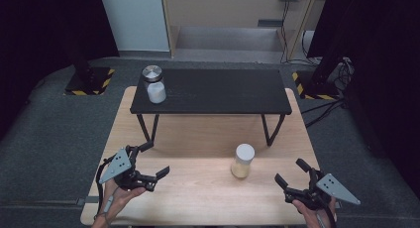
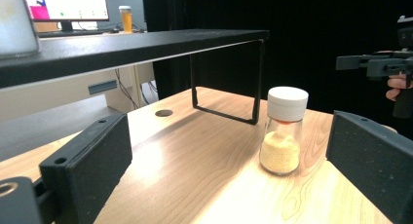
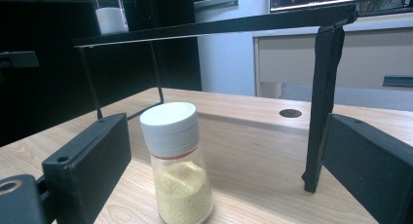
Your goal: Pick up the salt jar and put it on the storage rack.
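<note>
Both grippers, left [image 1: 152, 161] and right [image 1: 292, 173], gape empty; I'd straddle the spice jar [image 3: 176, 161] squarely below its cap.

My left gripper [image 1: 151, 162] and right gripper [image 1: 293, 174] flank the spice jar [image 1: 242, 160] on the table [image 1: 198, 193]; behind it, a shelf [image 1: 218, 91] carries another jar [image 1: 154, 84] at its left end

Two jars: one [image 1: 242, 160] with a white cap at centre, one [image 1: 154, 84] (metal lid) at 11 o'clock. One shelf [image 1: 213, 91]. Two grippers [image 1: 147, 163] [image 1: 293, 174].
</note>
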